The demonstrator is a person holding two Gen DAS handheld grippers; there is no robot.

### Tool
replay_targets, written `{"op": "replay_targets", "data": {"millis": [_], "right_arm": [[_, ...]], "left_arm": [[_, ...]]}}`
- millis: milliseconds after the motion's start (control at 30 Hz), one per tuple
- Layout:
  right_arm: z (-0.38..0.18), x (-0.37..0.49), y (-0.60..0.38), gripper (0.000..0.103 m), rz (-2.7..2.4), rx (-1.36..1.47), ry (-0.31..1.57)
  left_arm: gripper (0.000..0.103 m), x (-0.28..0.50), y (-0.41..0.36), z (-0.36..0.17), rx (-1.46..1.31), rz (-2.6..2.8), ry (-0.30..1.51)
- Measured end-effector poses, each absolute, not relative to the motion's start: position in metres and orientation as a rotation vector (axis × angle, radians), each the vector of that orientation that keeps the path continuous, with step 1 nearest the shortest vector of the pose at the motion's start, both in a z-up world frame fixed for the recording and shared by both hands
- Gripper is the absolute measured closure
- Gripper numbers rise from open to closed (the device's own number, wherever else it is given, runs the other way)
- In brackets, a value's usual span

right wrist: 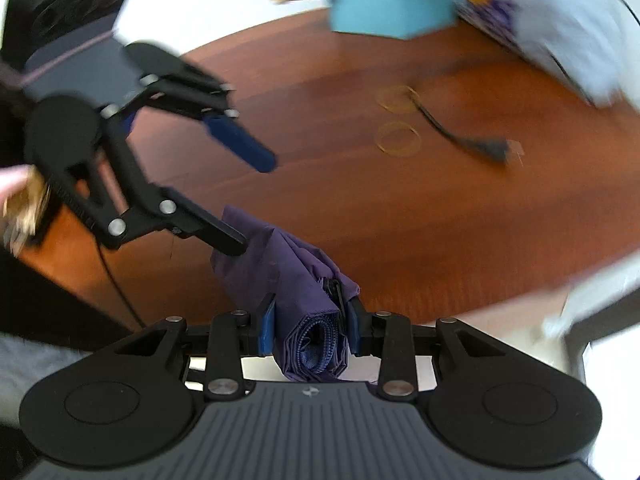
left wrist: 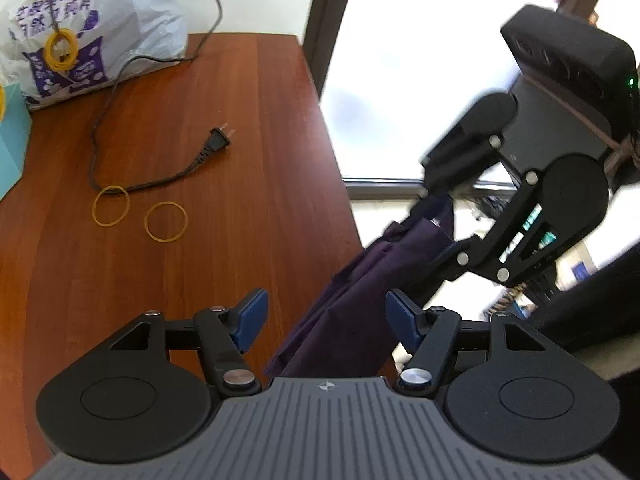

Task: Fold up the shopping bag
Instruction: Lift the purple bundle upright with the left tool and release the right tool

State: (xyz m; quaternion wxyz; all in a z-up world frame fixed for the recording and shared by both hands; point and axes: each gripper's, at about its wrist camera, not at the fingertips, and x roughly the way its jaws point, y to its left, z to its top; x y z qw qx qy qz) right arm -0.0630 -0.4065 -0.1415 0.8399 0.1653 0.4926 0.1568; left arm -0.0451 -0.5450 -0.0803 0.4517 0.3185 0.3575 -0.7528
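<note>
The purple shopping bag (right wrist: pixel 304 280) is bunched into a narrow folded bundle with a zipper edge showing. My right gripper (right wrist: pixel 310 328) is shut on one end of it, held above the near edge of the wooden table (right wrist: pixel 400 216). In the left wrist view the bag (left wrist: pixel 352 296) runs up between my left gripper's open blue pads (left wrist: pixel 253 316) toward the right gripper (left wrist: pixel 440 236). My left gripper (left wrist: pixel 326 316) is open around the bag without pinching it; it also shows in the right wrist view (right wrist: pixel 252 200), one finger resting against the bag.
Two yellow rubber bands (left wrist: pixel 166 222) and a black power cord with plug (left wrist: pixel 216 142) lie on the table. A white and purple plastic bag (left wrist: pixel 92 28) and a teal box (right wrist: pixel 392 12) stand at the back. The table edge (left wrist: pixel 332 152) drops off beside a bright window.
</note>
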Motion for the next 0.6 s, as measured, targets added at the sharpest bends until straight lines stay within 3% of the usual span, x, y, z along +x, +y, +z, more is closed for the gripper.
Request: {"op": "replay_targets", "data": {"millis": [600], "right_arm": [[-0.105,0.0,-0.409,0.065,0.918,-0.134,0.801]], "left_arm": [[0.033,-0.012,-0.536,-0.092,0.593,-1.667,1.161]]}}
